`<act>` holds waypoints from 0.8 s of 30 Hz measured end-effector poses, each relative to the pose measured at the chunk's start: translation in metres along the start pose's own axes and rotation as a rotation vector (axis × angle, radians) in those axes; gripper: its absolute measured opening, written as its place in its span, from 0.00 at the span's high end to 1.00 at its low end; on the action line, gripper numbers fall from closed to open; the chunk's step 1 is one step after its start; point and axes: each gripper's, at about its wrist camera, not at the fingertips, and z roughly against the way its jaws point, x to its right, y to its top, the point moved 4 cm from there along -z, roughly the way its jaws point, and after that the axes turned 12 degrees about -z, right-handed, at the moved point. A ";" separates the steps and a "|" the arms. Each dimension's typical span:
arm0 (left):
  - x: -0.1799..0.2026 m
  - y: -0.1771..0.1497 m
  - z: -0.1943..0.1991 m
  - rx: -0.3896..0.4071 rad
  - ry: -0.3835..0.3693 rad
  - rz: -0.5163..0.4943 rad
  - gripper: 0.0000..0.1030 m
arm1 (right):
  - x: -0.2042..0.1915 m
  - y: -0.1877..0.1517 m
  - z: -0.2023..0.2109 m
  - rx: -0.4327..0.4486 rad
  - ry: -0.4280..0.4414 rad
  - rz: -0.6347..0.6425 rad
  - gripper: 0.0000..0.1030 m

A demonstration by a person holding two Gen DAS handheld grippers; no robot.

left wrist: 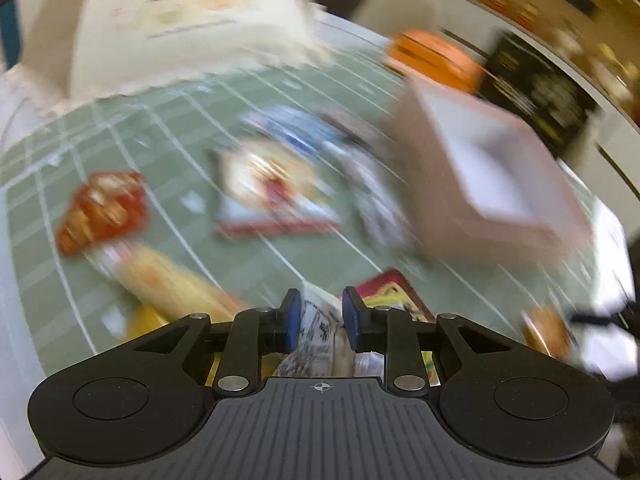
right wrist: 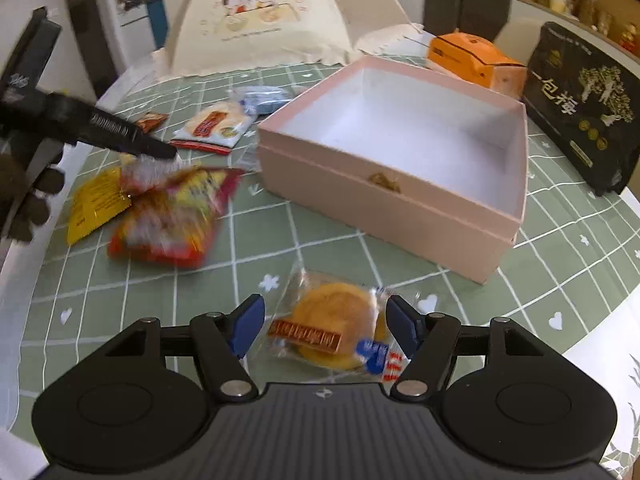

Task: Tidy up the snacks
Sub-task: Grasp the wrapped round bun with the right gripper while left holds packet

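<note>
Right wrist view, left to right: at left of frame the left gripper point(right wrist: 160, 152) pinches a blurred red-and-yellow foil snack packet point(right wrist: 172, 216), lifted above the green grid-patterned tablecloth point(right wrist: 280, 240). At bottom centre the right gripper point(right wrist: 324, 326) stands wide, its blue pads either side of a clear-wrapped round golden cake point(right wrist: 332, 326) lying on the cloth. Right of centre sits the open pink cardboard box point(right wrist: 384, 200), its white inside bare. Left wrist view is blurred; the fingers are narrowed on the packet's edge.

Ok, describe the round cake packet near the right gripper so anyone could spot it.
Start at the open pink cardboard box on the green checked tablecloth. In front of it, between the right gripper's open blue fingers, lies a clear-wrapped round golden cake, the only round yellow snack.
</note>
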 end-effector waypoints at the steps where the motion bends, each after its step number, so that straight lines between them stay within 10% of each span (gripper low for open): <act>1: 0.014 -0.010 0.002 -0.005 -0.002 -0.028 0.73 | 0.001 -0.005 -0.002 0.003 -0.002 0.009 0.33; 9: 0.071 -0.057 0.061 0.143 0.075 0.017 0.71 | 0.008 -0.023 0.011 0.148 0.009 0.000 0.32; 14: 0.111 -0.062 0.051 0.052 0.162 -0.158 0.70 | 0.018 -0.026 0.030 0.158 0.026 -0.030 0.32; 17: 0.124 -0.066 0.034 0.009 0.209 -0.228 0.46 | 0.023 -0.030 0.031 0.151 0.021 -0.017 0.32; 21: 0.111 -0.068 0.046 0.028 0.102 -0.126 0.36 | 0.027 -0.034 0.028 0.120 0.024 -0.031 0.32; 24: 0.092 -0.072 0.064 0.062 0.155 -0.055 0.39 | 0.023 -0.037 0.027 0.119 0.026 -0.020 0.32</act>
